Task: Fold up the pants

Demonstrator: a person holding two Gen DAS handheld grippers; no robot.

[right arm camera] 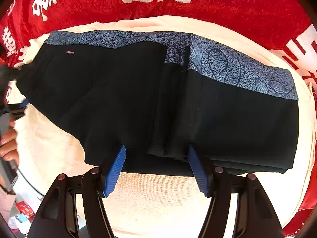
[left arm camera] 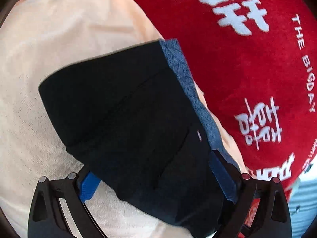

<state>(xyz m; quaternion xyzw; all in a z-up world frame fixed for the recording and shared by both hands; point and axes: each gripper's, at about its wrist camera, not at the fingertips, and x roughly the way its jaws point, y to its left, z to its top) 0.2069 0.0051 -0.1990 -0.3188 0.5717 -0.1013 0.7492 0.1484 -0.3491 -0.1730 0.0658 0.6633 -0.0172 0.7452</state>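
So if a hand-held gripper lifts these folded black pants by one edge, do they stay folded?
Probably not. The pants look soft and floppy: loose layered pleats show near the front edge, so layers would likely droop apart. On the fuzzy cream towel, pushing would probably bunch them rather than slide them.

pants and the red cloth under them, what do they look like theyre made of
Pants: smooth, matte black woven fabric, likely cotton or a blend, with a blue printed band; it creases crisply. Red cloth: fuzzy, plush pile, probably terry or fleece, with white characters.
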